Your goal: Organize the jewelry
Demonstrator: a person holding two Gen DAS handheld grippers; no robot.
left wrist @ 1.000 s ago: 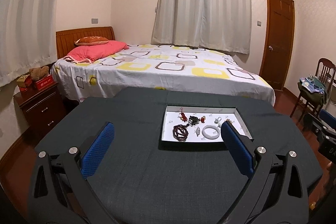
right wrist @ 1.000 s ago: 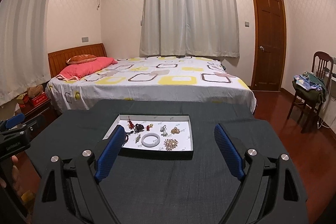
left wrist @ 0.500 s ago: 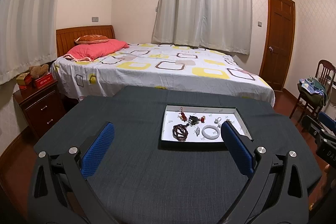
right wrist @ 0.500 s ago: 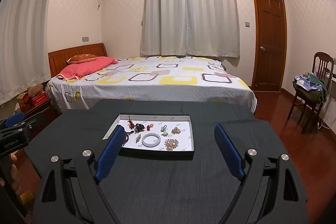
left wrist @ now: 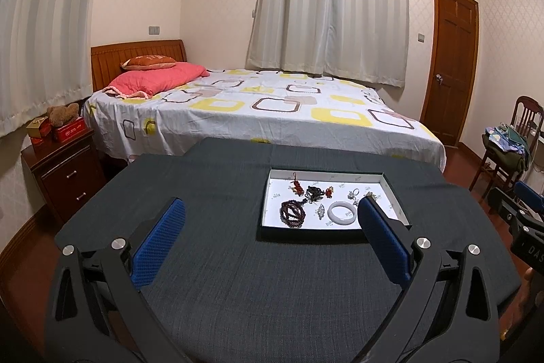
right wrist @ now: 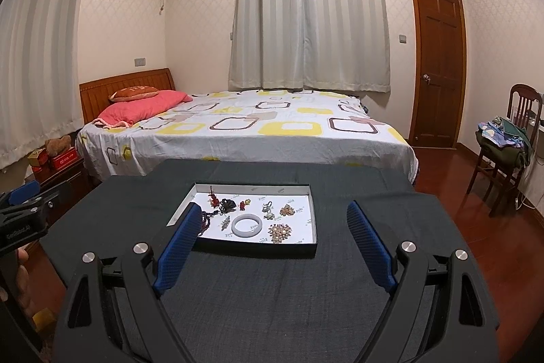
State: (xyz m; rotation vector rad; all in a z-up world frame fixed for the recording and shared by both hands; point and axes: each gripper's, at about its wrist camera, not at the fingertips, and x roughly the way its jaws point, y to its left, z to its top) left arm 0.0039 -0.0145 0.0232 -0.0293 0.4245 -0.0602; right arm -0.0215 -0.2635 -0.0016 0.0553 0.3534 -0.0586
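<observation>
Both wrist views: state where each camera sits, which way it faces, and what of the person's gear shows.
Left wrist: on the left gripper, facing the tray and bed; own open fingers show, right gripper at right edge.
Right wrist: on the right gripper, same heading; open fingers, left gripper at left edge.
Shared: tray, white bangle, bed, door.

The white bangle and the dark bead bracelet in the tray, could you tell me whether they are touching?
Apart. The left wrist view shows white tray floor and a small silver charm between the white bangle and the dark bead bracelet.
</observation>
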